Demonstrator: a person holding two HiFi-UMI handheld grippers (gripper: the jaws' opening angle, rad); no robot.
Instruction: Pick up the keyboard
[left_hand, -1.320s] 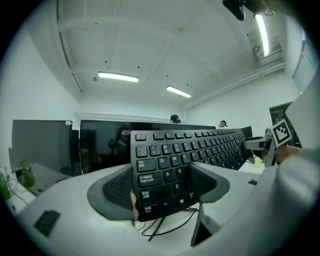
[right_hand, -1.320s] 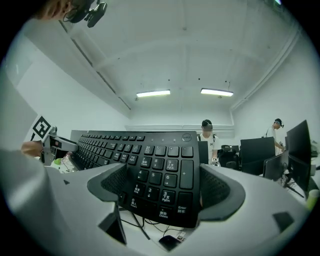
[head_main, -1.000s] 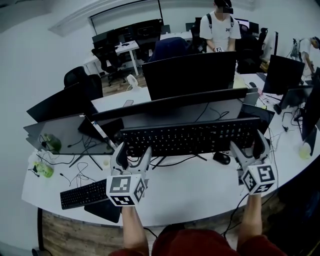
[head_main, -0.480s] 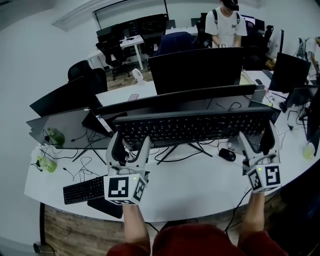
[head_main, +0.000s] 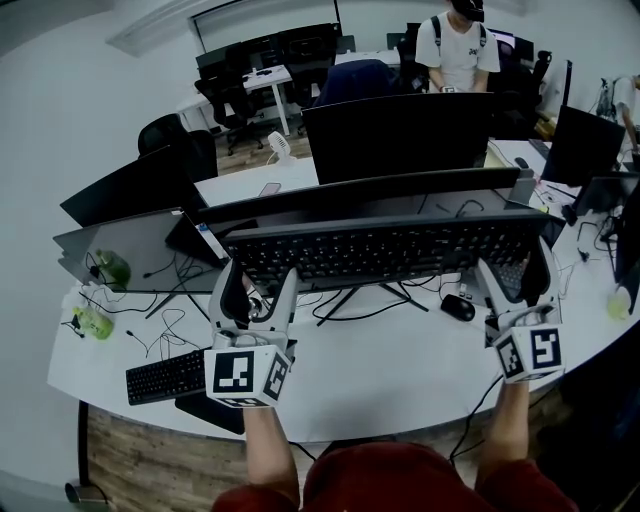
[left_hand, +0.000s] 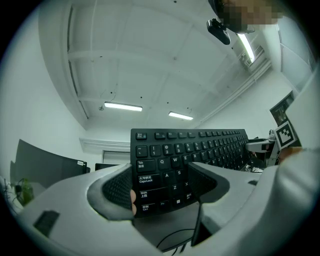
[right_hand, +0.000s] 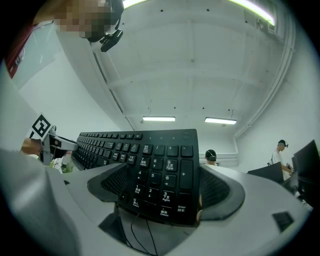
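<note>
The left tongs (head_main: 258, 288) are closed partway onto the left end of the black keyboard (head_main: 385, 250), with its Tab and Caps Lock keys between the pads. The keyboard hangs roughly level in the air, clear above the white worktop (head_main: 390, 365), and a mouse (head_main: 458, 307) lies below its right half. At the keyboard's right end, the right tongs (head_main: 518, 280) clamp the number pad.

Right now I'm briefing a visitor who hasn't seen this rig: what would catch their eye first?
A long black keyboard held up over the white desk, keys toward the person, gripped at its ends by the left claw and the right claw. Behind it stands a row of dark monitors; a second keyboard lies on the desk at the left.
</note>
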